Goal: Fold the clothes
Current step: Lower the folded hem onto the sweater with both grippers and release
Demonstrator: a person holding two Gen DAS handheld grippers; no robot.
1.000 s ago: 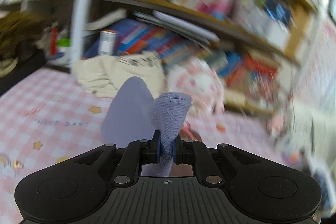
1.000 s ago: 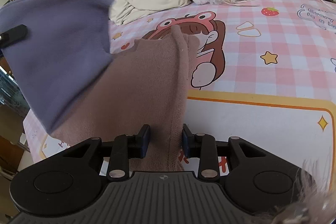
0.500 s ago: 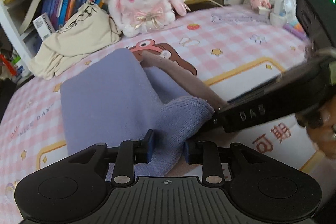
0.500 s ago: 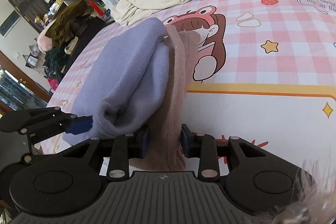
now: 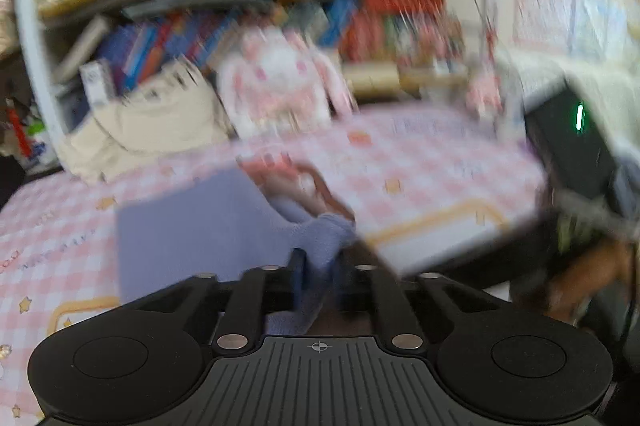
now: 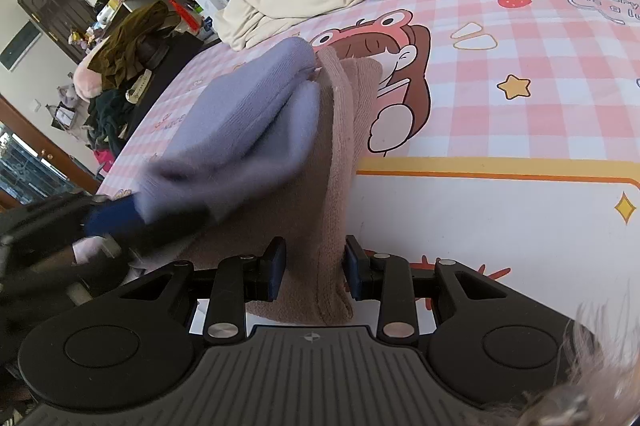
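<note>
The left gripper (image 5: pixel 318 268) was closing on the soft lavender knit garment (image 6: pixel 244 130) at lower centre. The right gripper (image 6: pixel 314 268) clamped the brown knit garment (image 6: pixel 340 162), running lengthwise toward the upper frame.

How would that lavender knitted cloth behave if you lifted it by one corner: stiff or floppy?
Probably floppy: the lavender cloth already bends in a soft fold over the brown cloth. It looks fuzzy, so the left gripper, whose jaws are closing on its edge, is unlikely to slip. It seems light, and would likely sag and unfold if lifted.
</note>
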